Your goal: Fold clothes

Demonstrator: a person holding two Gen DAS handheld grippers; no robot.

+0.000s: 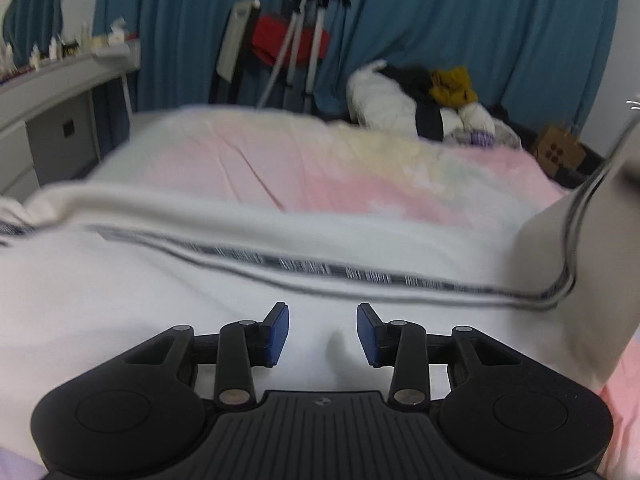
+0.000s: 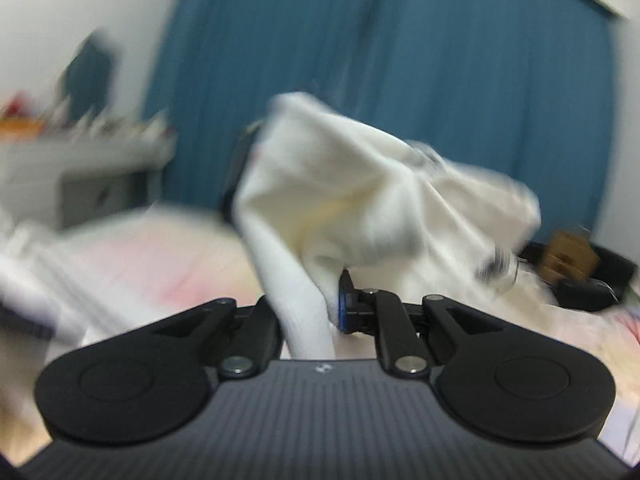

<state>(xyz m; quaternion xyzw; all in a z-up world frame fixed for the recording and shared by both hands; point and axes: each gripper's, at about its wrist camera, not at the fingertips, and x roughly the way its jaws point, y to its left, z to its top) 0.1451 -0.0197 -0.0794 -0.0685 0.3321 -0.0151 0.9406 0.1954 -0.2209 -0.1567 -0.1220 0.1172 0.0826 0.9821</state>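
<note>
A white garment (image 1: 160,280) with a dark striped band lies spread on the bed under my left gripper (image 1: 322,334). That gripper is open and empty, its blue pads just above the cloth. My right gripper (image 2: 320,304) is shut on a bunched part of the white garment (image 2: 360,192) and holds it lifted above the bed. The cloth hides its left finger. The raised part shows at the right edge of the left wrist view (image 1: 580,260). Both views are blurred.
The bed has a pink and pastel sheet (image 1: 320,160). A pile of clothes (image 1: 424,100) lies at its far side. A white desk (image 1: 52,92) stands at the left, a tripod (image 1: 304,40) and blue curtains behind, a cardboard box (image 1: 560,150) at the right.
</note>
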